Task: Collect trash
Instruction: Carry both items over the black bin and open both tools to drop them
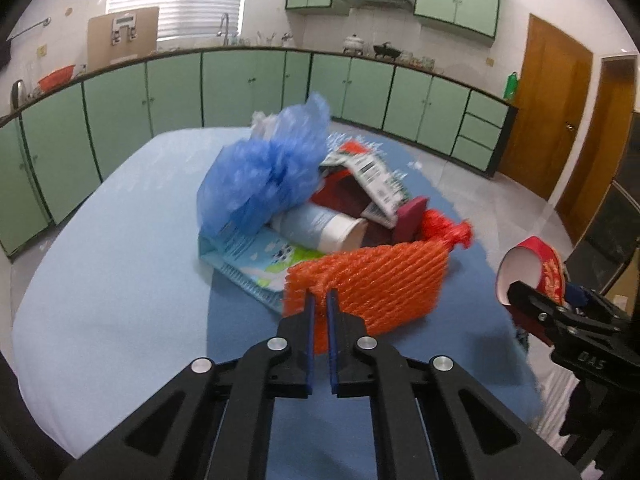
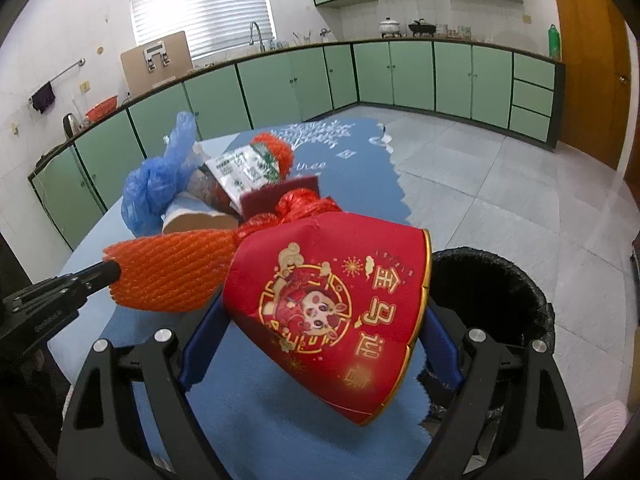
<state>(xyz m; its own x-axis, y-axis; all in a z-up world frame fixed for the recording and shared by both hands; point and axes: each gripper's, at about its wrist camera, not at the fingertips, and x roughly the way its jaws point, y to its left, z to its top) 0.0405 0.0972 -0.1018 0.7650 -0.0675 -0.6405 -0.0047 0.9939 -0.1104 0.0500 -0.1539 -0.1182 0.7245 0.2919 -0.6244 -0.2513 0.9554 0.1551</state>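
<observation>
A kitchen lined with pale green cabinets (image 1: 248,88) surrounds me, with a blinded window (image 1: 176,0) on the far wall and a wooden door (image 1: 540,108) to the right. In front of me is the bench (image 1: 112,240), covered in light blue with a darker blue cloth (image 1: 248,320) on its right part.

The trash sits heaped in the middle of the bench: a crumpled blue plastic bag (image 1: 264,168) on the far left of the pile, a pale paper cup (image 1: 320,228) lying on its side below it, a printed carton (image 1: 256,260) flattened under them, a barcoded wrapper (image 1: 372,176) at the far right, and red mesh netting (image 1: 444,228) bunched beside it.

My left hand-held gripper (image 1: 320,300) is nearly shut, its blue-padded fingers pinching the near left edge of an orange foam net (image 1: 372,284) that lies at the near side of the heap.

My right hand-held gripper (image 2: 320,344) is spread wide around a red paper cup (image 2: 336,320) with gold print, gripping it on both sides and holding it tilted above the bench's near right edge. Just to its right, beside the bench, stands a bin with a black liner (image 2: 496,280), its mouth showing
</observation>
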